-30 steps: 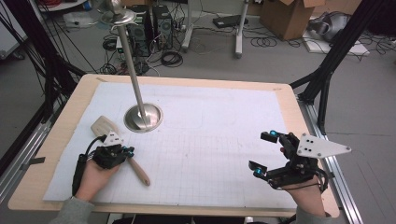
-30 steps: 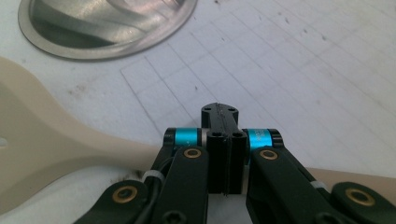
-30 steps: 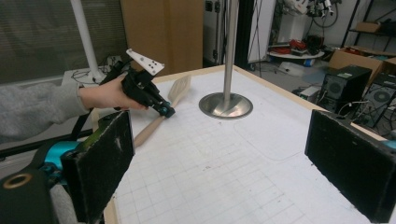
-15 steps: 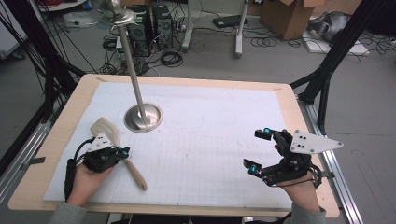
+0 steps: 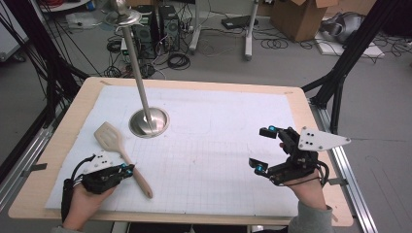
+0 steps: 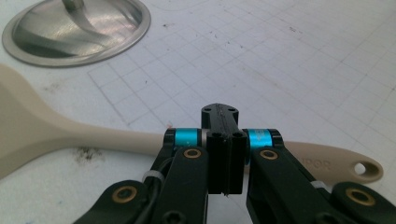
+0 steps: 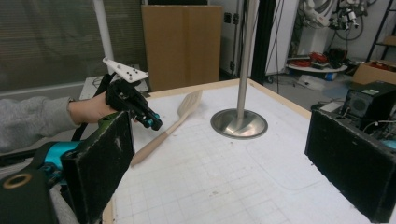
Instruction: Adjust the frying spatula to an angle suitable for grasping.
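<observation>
We judge the wooden spatula (image 5: 121, 155), lying flat on the tabletop (image 5: 291, 97) beside the metal stand's base (image 5: 149, 122), light and stiff, best pinched mid-handle, where our left claw (image 5: 127, 169) hovers with jaws pressed together while our right claw (image 5: 262, 149) gapes wide.

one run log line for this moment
left gripper: shut, above spatula handle | right gripper: open, holding nothing | steel stand: upright on table
</observation>
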Demonstrator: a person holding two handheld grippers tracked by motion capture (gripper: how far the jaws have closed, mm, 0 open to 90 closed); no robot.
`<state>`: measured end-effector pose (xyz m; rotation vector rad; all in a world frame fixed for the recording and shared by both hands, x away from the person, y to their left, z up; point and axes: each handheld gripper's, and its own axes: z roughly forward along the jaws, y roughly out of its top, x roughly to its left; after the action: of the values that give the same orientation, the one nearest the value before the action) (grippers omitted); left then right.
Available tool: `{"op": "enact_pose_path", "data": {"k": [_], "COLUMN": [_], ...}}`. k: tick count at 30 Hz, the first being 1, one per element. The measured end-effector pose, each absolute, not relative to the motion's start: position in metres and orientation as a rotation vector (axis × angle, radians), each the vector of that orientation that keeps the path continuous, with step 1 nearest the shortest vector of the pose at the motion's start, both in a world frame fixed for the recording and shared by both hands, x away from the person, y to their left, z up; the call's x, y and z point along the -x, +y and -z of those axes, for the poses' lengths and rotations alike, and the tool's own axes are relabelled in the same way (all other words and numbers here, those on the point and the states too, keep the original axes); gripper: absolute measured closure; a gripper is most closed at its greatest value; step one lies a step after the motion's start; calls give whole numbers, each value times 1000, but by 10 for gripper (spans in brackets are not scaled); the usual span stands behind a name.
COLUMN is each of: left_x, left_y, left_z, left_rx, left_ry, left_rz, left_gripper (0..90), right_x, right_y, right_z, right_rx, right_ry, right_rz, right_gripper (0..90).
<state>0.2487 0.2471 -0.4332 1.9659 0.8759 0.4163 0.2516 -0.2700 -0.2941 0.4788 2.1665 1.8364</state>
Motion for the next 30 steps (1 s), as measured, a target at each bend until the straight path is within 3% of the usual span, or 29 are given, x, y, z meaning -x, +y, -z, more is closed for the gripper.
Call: {"op": "enact_pose_path", "data": {"k": [14, 30], "left_x": [-230, -239], "left_y": [245, 229], "left_z": [443, 447], "left_rx": [-2002, -2011], "left_ry": [872, 837], "left_rz": [-360, -325], "left_gripper": [898, 897], "right_x": [-262, -258], "right_y": [-265, -266], "right_z": [292, 293], "right_rx": [-454, -473], "right_ry": [2161, 2166], "right_rz": [-1876, -1846], "right_gripper": [72, 72]}}
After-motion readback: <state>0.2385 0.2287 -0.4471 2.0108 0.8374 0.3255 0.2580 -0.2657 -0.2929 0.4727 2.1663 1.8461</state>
